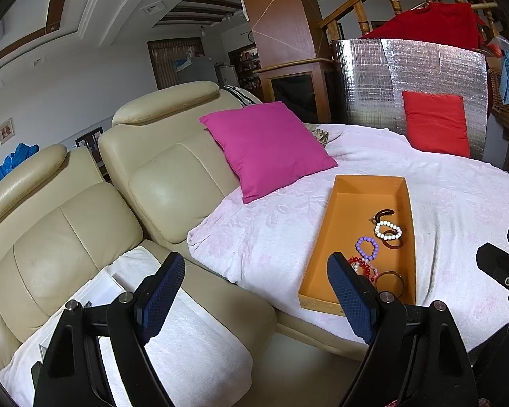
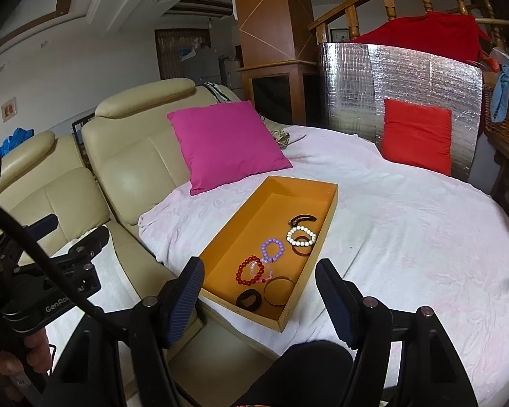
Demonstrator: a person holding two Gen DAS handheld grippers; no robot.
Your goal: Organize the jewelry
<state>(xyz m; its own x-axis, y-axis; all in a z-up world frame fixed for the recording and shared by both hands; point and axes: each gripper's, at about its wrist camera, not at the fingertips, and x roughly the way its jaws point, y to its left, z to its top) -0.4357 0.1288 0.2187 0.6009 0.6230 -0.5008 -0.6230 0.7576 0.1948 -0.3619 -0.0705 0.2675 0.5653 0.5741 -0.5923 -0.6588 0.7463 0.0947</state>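
Several bead bracelets and bangles are seen lying loose in an orange tray on a pink-covered bed, while both left tongs and right tongs are held wide, empty, above it, so sorting or finished cannot be told.

**Jewelry in the orange tray**

You have an open orange tray lying flat on the bed. Its near half holds a white bead bracelet, a purple one, a red one, a gold bangle and a black band.
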